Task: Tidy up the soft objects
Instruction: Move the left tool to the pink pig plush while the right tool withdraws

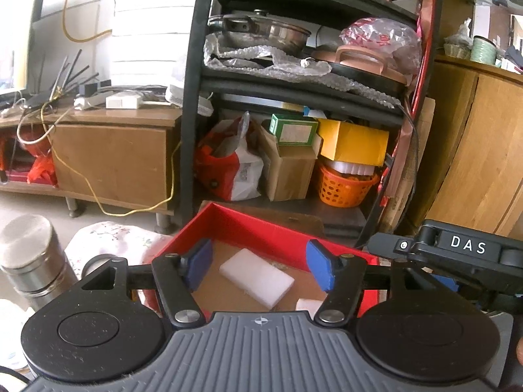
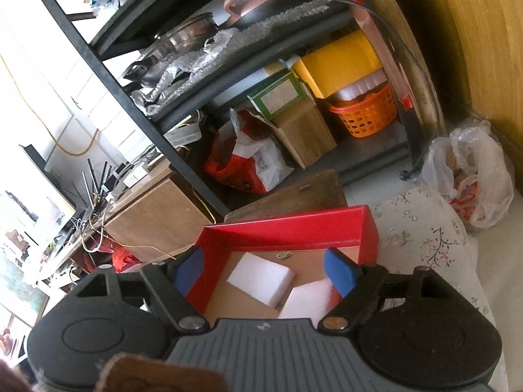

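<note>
A red box (image 1: 258,228) with a brown cardboard floor holds two white foam sponges. One sponge (image 1: 256,277) lies flat in the middle; a second sponge (image 1: 309,303) shows at the near right. My left gripper (image 1: 260,268) is open and empty above the box, its blue pads either side of the first sponge. In the right wrist view the red box (image 2: 287,228) holds the same two sponges, one in the middle (image 2: 261,276) and one nearer right (image 2: 309,297). My right gripper (image 2: 266,272) is open and empty above them. The right gripper's body (image 1: 467,254) shows at the left view's right edge.
The box sits on a floral cushion (image 2: 425,238). A steel canister (image 1: 29,261) stands at left. Behind is a black shelf (image 1: 193,98) with pots, boxes and an orange basket (image 1: 346,186). A plastic bag (image 2: 470,176) lies on the floor by a wooden cabinet (image 1: 474,150).
</note>
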A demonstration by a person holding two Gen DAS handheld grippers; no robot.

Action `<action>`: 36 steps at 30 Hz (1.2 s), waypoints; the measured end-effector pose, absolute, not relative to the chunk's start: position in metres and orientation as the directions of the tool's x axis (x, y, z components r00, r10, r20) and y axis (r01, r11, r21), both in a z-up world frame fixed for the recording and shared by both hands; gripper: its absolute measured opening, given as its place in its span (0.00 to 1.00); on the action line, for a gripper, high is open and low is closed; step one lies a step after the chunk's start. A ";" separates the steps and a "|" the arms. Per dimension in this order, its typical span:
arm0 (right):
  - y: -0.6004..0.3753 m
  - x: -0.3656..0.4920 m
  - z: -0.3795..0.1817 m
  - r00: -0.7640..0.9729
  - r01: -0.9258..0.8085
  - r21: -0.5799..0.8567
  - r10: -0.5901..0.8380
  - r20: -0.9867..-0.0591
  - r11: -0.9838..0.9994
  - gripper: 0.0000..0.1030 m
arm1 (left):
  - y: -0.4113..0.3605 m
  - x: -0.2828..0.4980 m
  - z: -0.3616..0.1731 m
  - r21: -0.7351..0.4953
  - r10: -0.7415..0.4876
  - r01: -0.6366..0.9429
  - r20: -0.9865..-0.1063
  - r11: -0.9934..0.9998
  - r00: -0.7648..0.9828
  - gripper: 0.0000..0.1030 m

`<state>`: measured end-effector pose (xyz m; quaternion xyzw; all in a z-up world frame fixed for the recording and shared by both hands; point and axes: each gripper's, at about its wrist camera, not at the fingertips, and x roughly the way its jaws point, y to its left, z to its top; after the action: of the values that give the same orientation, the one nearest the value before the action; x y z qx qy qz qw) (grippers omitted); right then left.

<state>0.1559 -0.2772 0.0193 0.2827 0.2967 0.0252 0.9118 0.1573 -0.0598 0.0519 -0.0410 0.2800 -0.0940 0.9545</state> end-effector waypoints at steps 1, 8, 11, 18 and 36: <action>-0.276 0.153 0.020 0.822 0.120 0.527 0.213 -0.527 0.841 0.53 | -0.059 0.154 0.052 -0.124 -0.201 0.159 -0.526 0.979 0.827 0.64; -0.271 0.138 0.019 0.814 0.116 0.513 0.215 -0.540 0.851 0.54 | -0.055 0.139 0.054 -0.103 -0.199 0.171 -0.526 0.980 0.827 0.65; -0.268 0.131 0.019 0.809 0.108 0.509 0.222 -0.544 0.854 0.54 | -0.053 0.133 0.052 -0.091 -0.196 0.175 -0.531 0.980 0.825 0.66; -0.266 0.114 0.014 0.797 0.111 0.506 0.228 -0.560 0.855 0.54 | -0.048 0.118 0.050 -0.085 -0.203 0.187 -0.547 0.979 0.812 0.66; -0.251 0.076 -0.004 0.738 0.071 0.467 0.268 -0.619 0.882 0.55 | -0.026 0.078 0.020 -0.071 -0.211 0.218 -0.651 0.973 0.729 0.68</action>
<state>0.0764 -0.2511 -0.0038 0.2371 0.3574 0.0548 0.9017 0.0777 -0.0261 0.0199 0.0052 0.3493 -0.1155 0.9298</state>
